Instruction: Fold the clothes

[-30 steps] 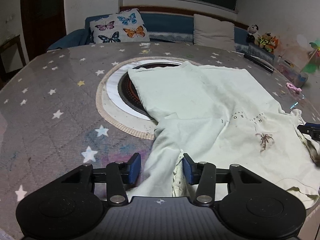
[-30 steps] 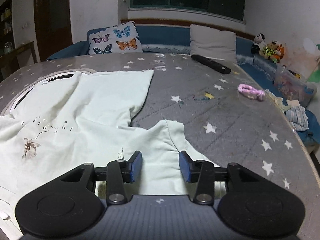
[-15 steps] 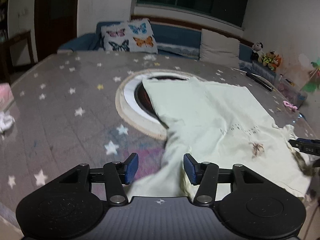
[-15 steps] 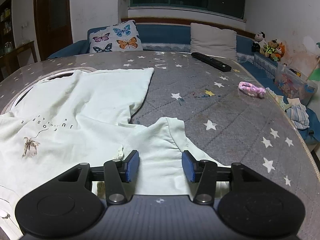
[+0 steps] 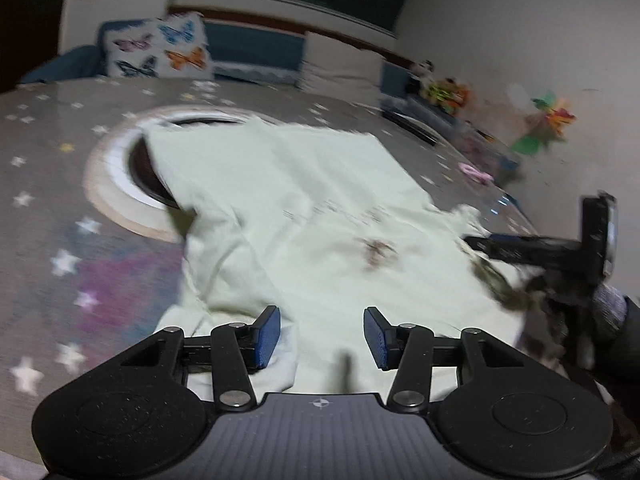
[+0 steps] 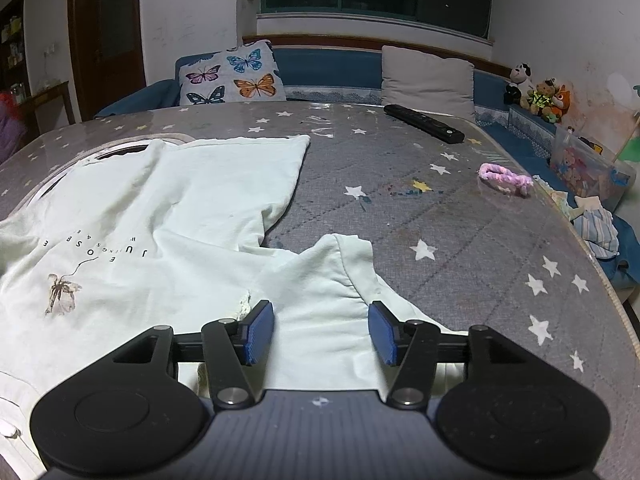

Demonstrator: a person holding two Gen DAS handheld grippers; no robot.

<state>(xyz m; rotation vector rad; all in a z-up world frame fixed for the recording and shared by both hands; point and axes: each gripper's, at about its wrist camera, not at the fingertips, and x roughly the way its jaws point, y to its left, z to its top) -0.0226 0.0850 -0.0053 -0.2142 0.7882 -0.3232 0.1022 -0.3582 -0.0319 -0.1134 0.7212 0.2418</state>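
A pale cream T-shirt [image 6: 168, 216] with a small flower print and dark lettering lies spread on the grey star-patterned table [image 6: 460, 216]. My right gripper [image 6: 321, 330] hovers over the near sleeve [image 6: 340, 276]. Its jaws are opening, and the sleeve lies between the blue pads without being pinched. The left wrist view is blurred. There my left gripper [image 5: 322, 332] stands open over the shirt [image 5: 304, 200] near its bunched left sleeve [image 5: 224, 264]. The pads do not press the cloth.
A round inset ring [image 5: 112, 184] in the table lies partly under the shirt. A black remote [image 6: 424, 122] and a pink hair band [image 6: 506, 176] lie at the back right. Behind is a sofa with a butterfly cushion [image 6: 232, 76]. The table edge [image 6: 608, 280] curves on the right.
My left gripper has swung right, from the left sleeve to over the shirt's body, and its view is now blurred. My right gripper stayed put while its jaws widened around the sleeve.
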